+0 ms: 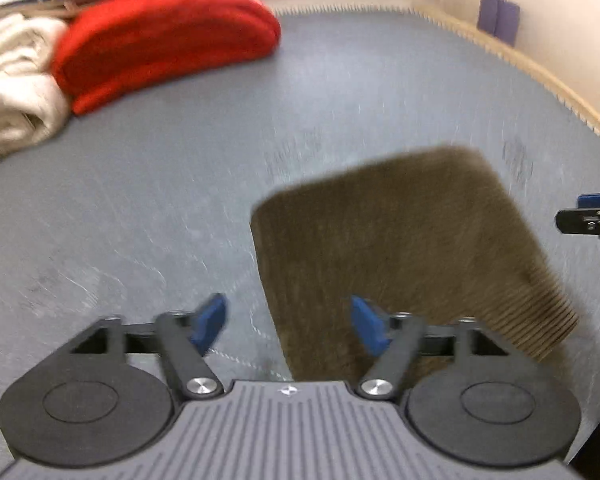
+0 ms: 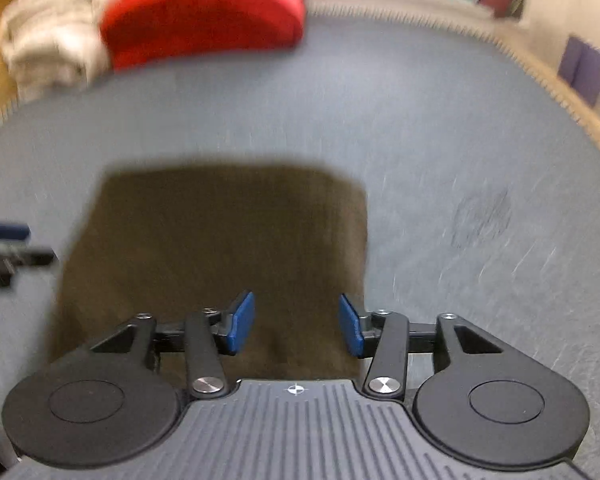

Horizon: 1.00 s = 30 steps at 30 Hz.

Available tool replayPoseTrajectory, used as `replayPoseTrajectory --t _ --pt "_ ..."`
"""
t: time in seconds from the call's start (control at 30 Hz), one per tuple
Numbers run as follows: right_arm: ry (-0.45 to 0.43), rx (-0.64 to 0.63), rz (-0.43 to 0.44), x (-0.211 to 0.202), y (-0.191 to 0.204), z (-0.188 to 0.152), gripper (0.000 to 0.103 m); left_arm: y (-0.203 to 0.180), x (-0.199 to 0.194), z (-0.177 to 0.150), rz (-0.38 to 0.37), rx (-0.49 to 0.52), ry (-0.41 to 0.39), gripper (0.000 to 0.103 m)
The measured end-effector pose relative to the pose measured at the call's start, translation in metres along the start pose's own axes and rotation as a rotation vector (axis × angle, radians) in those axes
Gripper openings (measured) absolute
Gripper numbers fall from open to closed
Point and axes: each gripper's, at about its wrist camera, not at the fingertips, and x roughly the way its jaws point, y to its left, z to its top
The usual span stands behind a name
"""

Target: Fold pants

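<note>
pants folded flat on counter | my left tongs and right tongs both spread, pinching nothing | risk: low tongs could snag fold, undoing it

It looks like a home room set up for laundry. Folded clothes, a red pile and a cream one (both blurred), sit at the far left corner of a grey mat with a fringed edge.
</note>
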Motion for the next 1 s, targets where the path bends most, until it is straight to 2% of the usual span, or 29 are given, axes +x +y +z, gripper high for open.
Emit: replayPoseTrajectory --t 0.1,0.2,0.27,0.33,0.43,0.47,0.5,0.53,0.57,0.63,0.7,0.77,0.83,0.87,1.0 --pt "-0.112 0.050 -0.014 -0.049 0.008 0.007 0.082 -0.001 -0.045 0.011 0.026 -0.057 -0.086 0.090" --pt "-0.224 0.079 -0.013 -0.098 0.017 -0.001 0.094 -0.008 -0.096 0.008 0.039 -0.055 -0.207 0.103" --pt "-0.273 0.089 -0.006 -0.123 0.020 -0.012 0.099 -0.016 -0.128 -0.004 0.069 -0.049 -0.290 0.103" --pt "-0.306 0.096 -0.012 -0.138 0.022 -0.029 0.102 -0.026 -0.145 -0.018 0.057 -0.066 -0.309 0.103" --pt "-0.305 0.112 -0.040 -0.138 0.022 -0.051 0.102 -0.038 -0.138 -0.050 0.022 -0.148 -0.292 0.103" --pt "-0.275 0.140 -0.051 -0.133 0.020 -0.059 0.102 -0.045 -0.127 -0.066 0.005 -0.135 -0.274 0.103" --pt "-0.235 0.168 -0.061 -0.126 0.015 -0.064 0.102 -0.055 -0.111 -0.075 0.005 -0.081 -0.191 0.103" --pt "-0.197 0.195 -0.071 -0.119 0.013 -0.069 0.102 -0.064 -0.095 -0.076 0.040 -0.040 -0.066 0.102" --pt "-0.172 0.204 -0.070 -0.113 0.012 -0.073 0.102 -0.067 -0.085 -0.076 0.046 -0.050 -0.022 0.102" --pt "-0.182 0.168 -0.074 -0.105 0.012 -0.077 0.102 -0.067 -0.081 -0.071 0.040 -0.080 -0.063 0.103" --pt "-0.149 0.126 -0.134 -0.091 0.013 -0.080 0.102 -0.073 -0.075 -0.069 0.079 -0.036 -0.074 0.103" --pt "-0.131 0.145 -0.138 -0.082 0.006 -0.084 0.102 -0.075 -0.069 -0.069 0.086 -0.028 -0.046 0.103" --pt "-0.125 0.168 -0.136 -0.076 0.001 -0.091 0.102 -0.072 -0.065 -0.069 0.051 -0.086 -0.022 0.103" --pt "-0.092 0.194 -0.151 -0.071 -0.002 -0.091 0.101 -0.071 -0.064 -0.070 0.035 -0.107 -0.013 0.103" --pt "-0.091 0.262 -0.082 -0.068 -0.008 -0.085 0.102 -0.065 -0.060 -0.074 0.029 -0.139 -0.014 0.103"
